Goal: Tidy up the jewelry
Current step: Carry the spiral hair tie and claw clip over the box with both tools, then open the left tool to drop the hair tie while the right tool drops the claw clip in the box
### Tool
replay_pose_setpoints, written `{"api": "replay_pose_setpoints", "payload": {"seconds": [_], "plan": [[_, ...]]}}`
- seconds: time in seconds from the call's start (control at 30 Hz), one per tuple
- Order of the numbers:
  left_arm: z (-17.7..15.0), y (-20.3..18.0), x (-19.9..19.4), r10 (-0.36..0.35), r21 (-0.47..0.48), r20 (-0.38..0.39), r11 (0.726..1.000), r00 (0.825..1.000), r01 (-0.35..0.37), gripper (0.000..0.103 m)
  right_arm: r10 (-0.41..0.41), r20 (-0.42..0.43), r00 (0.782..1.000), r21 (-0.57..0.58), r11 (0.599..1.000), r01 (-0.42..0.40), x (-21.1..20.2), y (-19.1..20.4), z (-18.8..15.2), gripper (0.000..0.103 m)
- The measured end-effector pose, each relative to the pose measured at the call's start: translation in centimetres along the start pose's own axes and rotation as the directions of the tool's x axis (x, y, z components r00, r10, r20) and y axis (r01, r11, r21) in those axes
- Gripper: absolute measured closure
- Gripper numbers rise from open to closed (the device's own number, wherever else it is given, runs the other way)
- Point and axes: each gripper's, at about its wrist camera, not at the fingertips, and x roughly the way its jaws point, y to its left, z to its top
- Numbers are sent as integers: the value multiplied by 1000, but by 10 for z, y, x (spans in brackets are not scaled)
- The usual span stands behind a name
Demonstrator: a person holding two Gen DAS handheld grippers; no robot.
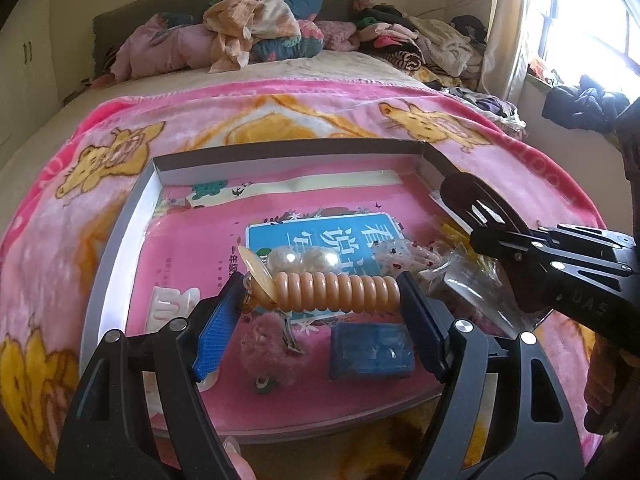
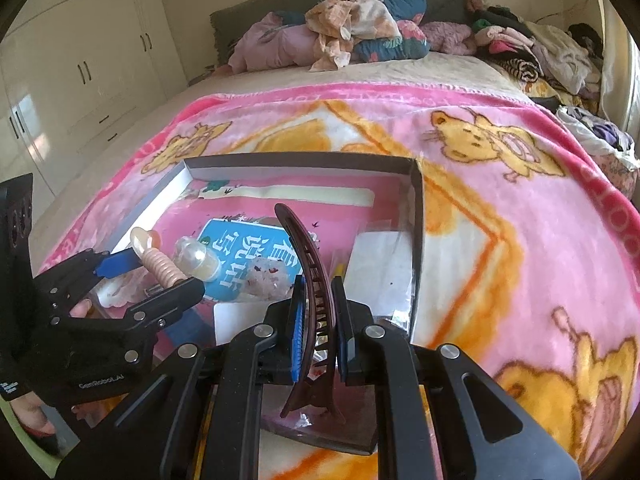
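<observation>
A: Work surface?
B: Pink blanket [image 2: 500,208] on a bed; shallow tray [image 1: 132,216] on it.

A: Left gripper [image 1: 320,300]?
B: Jaws roughly two-thirds apart, clamped endwise on an orange spiral hair tie [image 1: 340,292], above the tray.

A: Right gripper [image 2: 318,328]?
B: Jaws nearly together, pinching a curved brown hair clip [image 2: 308,280] upright over the tray's right side.

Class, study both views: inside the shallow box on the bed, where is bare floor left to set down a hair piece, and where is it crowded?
Free: the far strip of the box along its back wall, and the left side beside the white wall. Crowded: the middle and near right, around the blue case, the fluffy pink clip and the clear packets.
</observation>
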Motion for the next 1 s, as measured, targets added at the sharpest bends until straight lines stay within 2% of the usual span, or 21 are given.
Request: {"api": "replay_pose_setpoints", "payload": {"seconds": [0.03,0.13,0.23,0.3,0.33,0.43,0.5,0.57,0.63,0.7,0.73,0.9,1.0], "plan": [[0,0,0,-1,-2,-1,1000,1000,1,36,4,1,1000,1,1000,-4,-1,0,-1,89],[-2,1,-1,3,-5,-4,1000,1000,-3,35,9,11,1000,6,1000,-9,-5,0,-4,71],[-3,2,-3,3,-11,-3,1000,1000,-3,35,14,20,1000,11,1000,-14,-11,1,-6,68],[-3,3,-5,6,-12,0,1000,1000,-6,35,13,30,999,19,1000,-14,-16,0,-7,59],[-3,3,-6,7,-12,1,1000,1000,-7,34,14,39,999,23,1000,-15,-20,0,-8,57],[-3,4,-12,7,-15,12,1000,1000,-7,27,14,59,998,33,999,-16,-30,-1,-11,55],[-3,4,-17,3,-16,21,1000,1000,-3,26,11,69,998,37,999,-14,-36,-1,-13,47],[-3,4,-22,8,-13,30,1000,1000,-8,22,-1,82,997,42,999,-3,-42,-1,-15,44],[-3,4,-28,10,-12,41,1000,999,-9,21,-14,97,995,46,999,9,-50,0,-17,40],[-3,5,-34,11,-13,51,1000,999,-10,17,-26,113,993,47,999,21,-56,1,-19,29],[-4,5,-39,11,-14,58,1000,998,-10,14,-33,124,992,45,999,27,-61,3,-21,28],[-8,10,-59,19,-30,84,999,996,-17,12,-58,170,984,15,998,56,-80,14,-28,16],[-12,14,-71,27,-39,97,999,995,-24,12,-62,217,974,-4,998,64,-93,23,-34,12]]}}
